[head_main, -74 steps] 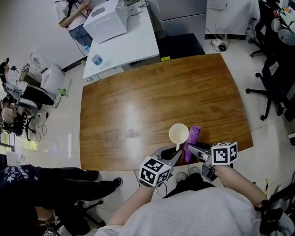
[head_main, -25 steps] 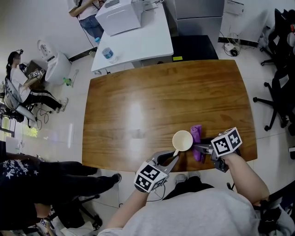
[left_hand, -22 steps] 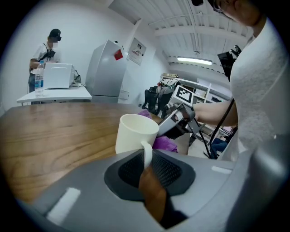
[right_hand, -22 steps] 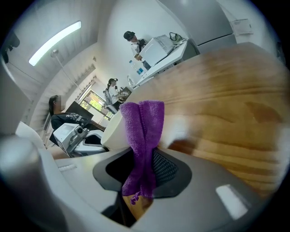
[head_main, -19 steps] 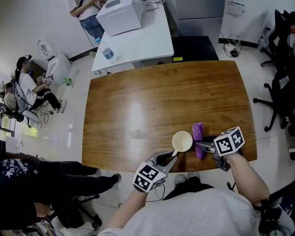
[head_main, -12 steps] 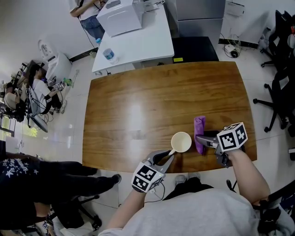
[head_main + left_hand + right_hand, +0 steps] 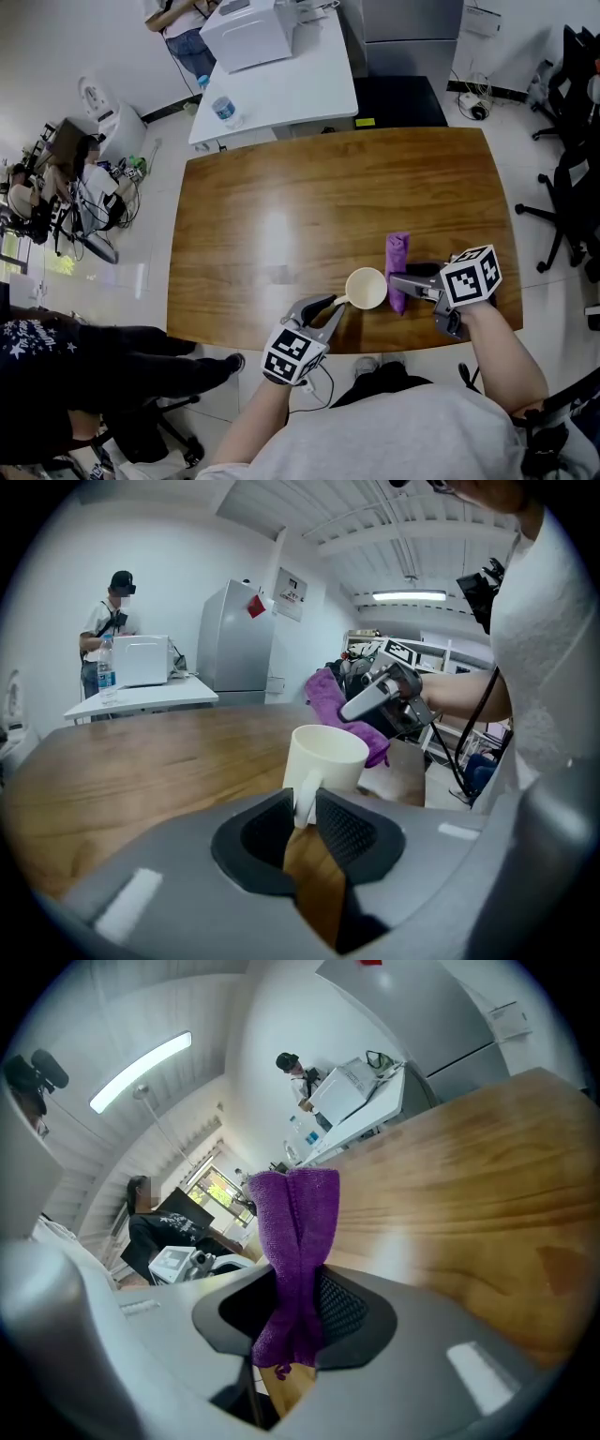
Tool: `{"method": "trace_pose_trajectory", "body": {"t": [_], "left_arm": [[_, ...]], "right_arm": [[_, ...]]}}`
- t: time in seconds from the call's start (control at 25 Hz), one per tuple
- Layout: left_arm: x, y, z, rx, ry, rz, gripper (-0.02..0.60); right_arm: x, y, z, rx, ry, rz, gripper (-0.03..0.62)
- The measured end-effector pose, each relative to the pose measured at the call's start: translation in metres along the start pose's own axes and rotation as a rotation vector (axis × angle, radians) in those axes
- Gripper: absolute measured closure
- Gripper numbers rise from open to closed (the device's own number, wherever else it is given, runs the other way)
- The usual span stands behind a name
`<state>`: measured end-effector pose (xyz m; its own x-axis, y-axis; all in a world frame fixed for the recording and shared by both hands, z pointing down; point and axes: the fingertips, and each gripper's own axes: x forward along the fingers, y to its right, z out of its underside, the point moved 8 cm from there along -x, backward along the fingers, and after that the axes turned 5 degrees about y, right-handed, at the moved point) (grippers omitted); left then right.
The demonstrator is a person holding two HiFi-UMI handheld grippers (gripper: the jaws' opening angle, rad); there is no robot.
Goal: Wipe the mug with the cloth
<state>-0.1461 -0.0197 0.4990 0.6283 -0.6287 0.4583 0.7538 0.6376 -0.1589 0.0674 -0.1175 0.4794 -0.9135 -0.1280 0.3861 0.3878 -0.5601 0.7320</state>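
Left gripper (image 7: 302, 816) clamped on handle of cream mug (image 7: 366, 288); jaws just eased slightly wider, handle between pads. Mug upright, near front edge of wooden table (image 7: 281, 206). Right gripper (image 7: 403, 281) clenched on purple cloth (image 7: 397, 267), bunched strip sticking out past jaws. Cloth just right of mug; contact between them unclear. White bench (image 7: 281, 89) beyond table's far edge.

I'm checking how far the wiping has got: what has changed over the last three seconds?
The right tongs swung out to the right of the mug and lifted the purple cloth off the table. The left tongs, which have just been opening slightly, still have the mug's handle between them. The mug has barely moved.
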Motion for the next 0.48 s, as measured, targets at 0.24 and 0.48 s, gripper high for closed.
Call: {"method": "trace_pose_trajectory", "body": {"t": [0.24,0.48], "left_arm": [[0.001,-0.004,0.000,-0.005,0.007,0.004,0.518],[0.001,-0.007,0.001,-0.016,0.013,0.002,0.517]], "right_arm": [[0.016,0.015,0.012,0.010,-0.055,0.034,0.473],[0.025,0.030,0.027,0.023,-0.123,0.084,0.473]]}}
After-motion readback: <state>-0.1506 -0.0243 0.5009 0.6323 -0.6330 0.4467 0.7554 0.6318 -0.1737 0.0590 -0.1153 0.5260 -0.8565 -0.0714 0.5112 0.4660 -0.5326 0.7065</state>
